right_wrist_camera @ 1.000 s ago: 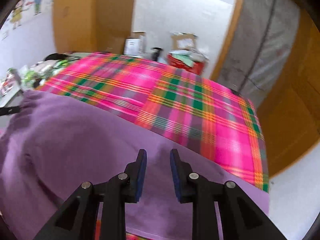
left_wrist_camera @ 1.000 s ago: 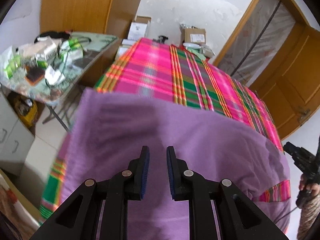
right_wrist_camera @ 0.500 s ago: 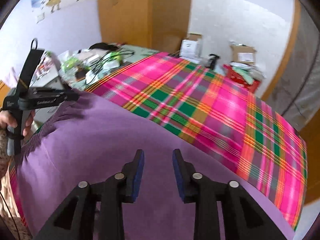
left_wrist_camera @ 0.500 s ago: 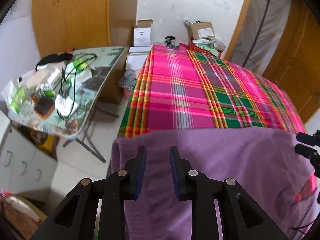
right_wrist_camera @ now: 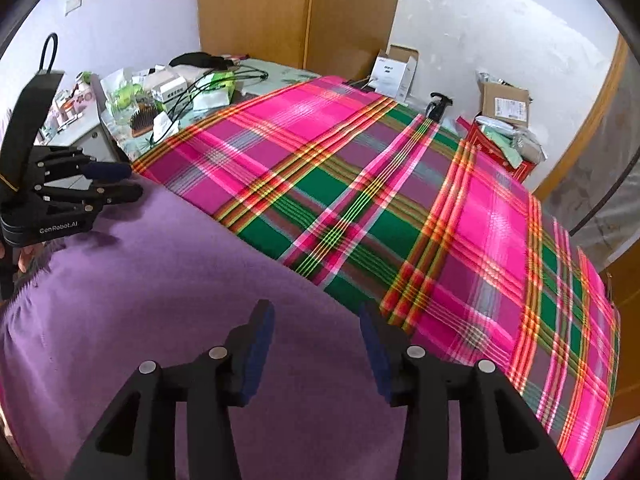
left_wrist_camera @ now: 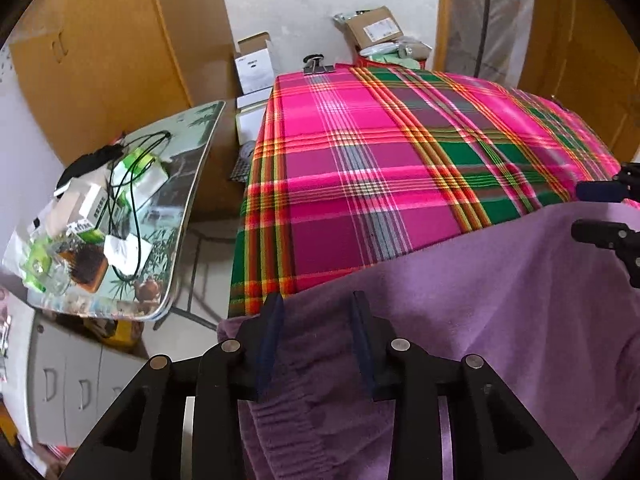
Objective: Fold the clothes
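Purple garment (left_wrist_camera: 480, 340): 1, spread on the plaid cloth
Pink-and-green plaid cloth (right_wrist_camera: 400, 208): 1
Handheld grippers: 2, left gripper (left_wrist_camera: 318, 312) and right gripper (right_wrist_camera: 316, 320)
Binder clip (left_wrist_camera: 318, 65) at the cloth's far edge: 1
Cluttered side tabletop (left_wrist_camera: 192, 168): 1
White cartons (right_wrist_camera: 394, 68) by the wall: at least 2
Brown cardboard box (right_wrist_camera: 506, 106): 1
Hairbrush (right_wrist_camera: 143, 120): 1

Left gripper (left_wrist_camera: 318, 300): black angular frame, dark blue pads on the inner faces of both fingers, round silver screws at the linkage joints.
Right gripper (right_wrist_camera: 316, 312): same build, black links with triangular cut-outs behind the fingers, blue pads.
Marking: white "GenRobot.AI" lettering on the left gripper's black body (seen from the right wrist view).
Cable: a black loop above that body.
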